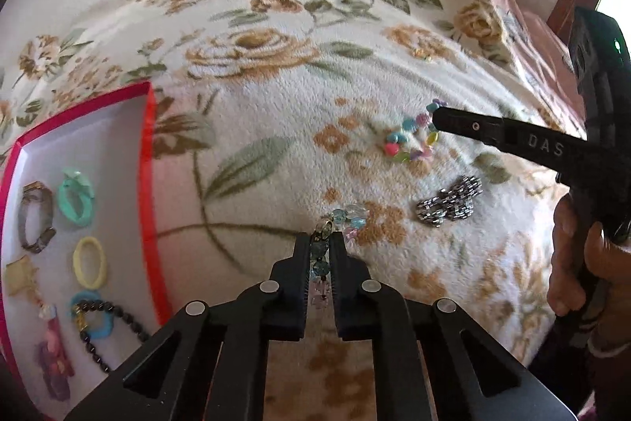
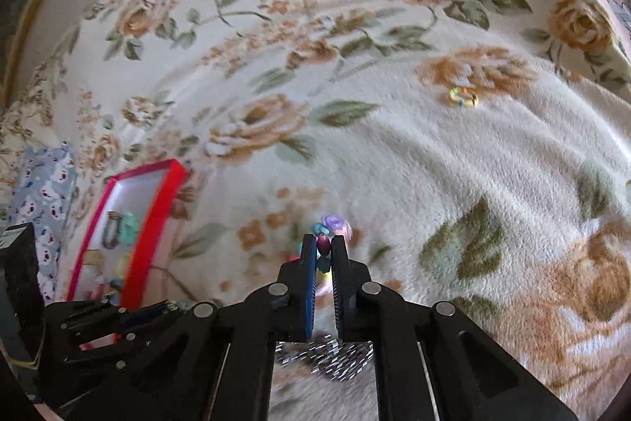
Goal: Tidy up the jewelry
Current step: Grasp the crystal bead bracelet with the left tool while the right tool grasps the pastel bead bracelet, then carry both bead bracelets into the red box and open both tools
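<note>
Jewelry on the floral fleece blanket (image 1: 276,152): left gripper (image 1: 320,243) clamps the clear glass-bead bracelet (image 1: 347,217), right gripper (image 2: 323,245) pinches the pastel plastic-bead bracelet (image 1: 412,141). Both look light, floppy, slippery; grip across the strand.

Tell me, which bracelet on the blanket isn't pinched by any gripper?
The silver chain bracelet. It lies loose, while the clear-bead bracelet sits in the left gripper and the pastel-bead bracelet in the right gripper.

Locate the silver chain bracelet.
In the left wrist view, the silver chain bracelet lies on the floral blanket, right of centre, just below the pastel bead bracelet.
</note>
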A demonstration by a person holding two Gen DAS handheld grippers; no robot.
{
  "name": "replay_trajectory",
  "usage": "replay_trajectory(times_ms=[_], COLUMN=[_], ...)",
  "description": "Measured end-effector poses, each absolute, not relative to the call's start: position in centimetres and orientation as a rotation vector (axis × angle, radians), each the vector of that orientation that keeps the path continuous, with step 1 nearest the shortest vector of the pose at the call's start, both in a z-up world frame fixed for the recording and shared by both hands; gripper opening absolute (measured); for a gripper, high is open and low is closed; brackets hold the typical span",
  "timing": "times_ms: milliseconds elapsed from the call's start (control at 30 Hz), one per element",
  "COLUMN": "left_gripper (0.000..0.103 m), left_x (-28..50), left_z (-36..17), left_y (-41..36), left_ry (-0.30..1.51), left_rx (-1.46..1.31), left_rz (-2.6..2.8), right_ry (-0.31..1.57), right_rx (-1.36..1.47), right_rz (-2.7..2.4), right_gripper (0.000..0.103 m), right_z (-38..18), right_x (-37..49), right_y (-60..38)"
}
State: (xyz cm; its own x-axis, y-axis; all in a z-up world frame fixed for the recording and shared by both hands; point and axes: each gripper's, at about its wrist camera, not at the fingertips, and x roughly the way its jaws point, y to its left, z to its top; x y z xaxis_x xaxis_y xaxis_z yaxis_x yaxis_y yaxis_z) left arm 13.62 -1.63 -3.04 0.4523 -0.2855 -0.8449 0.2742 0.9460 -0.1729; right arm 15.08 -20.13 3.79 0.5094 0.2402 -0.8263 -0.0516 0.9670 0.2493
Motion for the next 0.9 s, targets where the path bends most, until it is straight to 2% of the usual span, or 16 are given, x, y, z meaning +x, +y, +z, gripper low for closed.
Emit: replay_trajectory(times_ms=[400,900], left_gripper=[0.008,0.008], left_x=[8.1,1.6], left_z=[2.0,4.1], left_y=[3.1,12.0], left_ry=[0.941,0.895], left_rx=[-0.106,-0.247], left_rz=[-0.322,-0.168], right_ry=[0.962,0.997], right_rx=[0.19,0.165], right_rz=[0.319,0.464], right_gripper=[0.007,0.007], right_z=[8.5,8.7], right_x=[12.1,9.1], right_y=[-16.5,-10.5])
